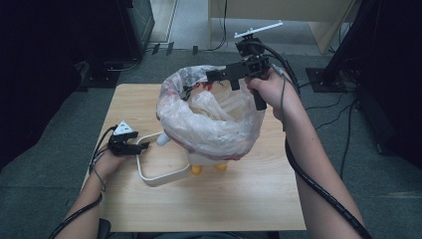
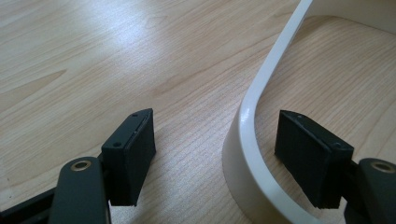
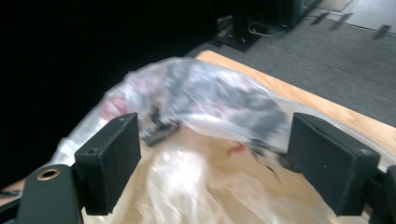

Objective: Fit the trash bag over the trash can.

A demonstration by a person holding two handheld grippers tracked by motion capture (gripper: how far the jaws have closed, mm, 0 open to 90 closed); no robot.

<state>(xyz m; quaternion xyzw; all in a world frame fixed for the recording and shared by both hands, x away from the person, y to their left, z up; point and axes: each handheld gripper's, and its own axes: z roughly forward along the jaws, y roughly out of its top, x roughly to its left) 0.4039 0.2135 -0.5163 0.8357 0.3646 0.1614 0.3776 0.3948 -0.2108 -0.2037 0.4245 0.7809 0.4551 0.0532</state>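
A white bin (image 1: 199, 159) with yellow feet stands mid-table (image 1: 249, 199), lined with a crinkled, translucent plastic bag (image 1: 209, 122) whose edge folds out over the rim; reddish print shows on it. Nothing clear can be made out inside the liner. The bin's white loop handle (image 2: 252, 121) lies flat on the wood. The left hand-held gripper (image 2: 224, 154) is wide open, its 2 jaws straddling that handle without touching. The right hand-held gripper (image 3: 219, 158) hovers over the bag's far rim, wide open, gripping nothing.
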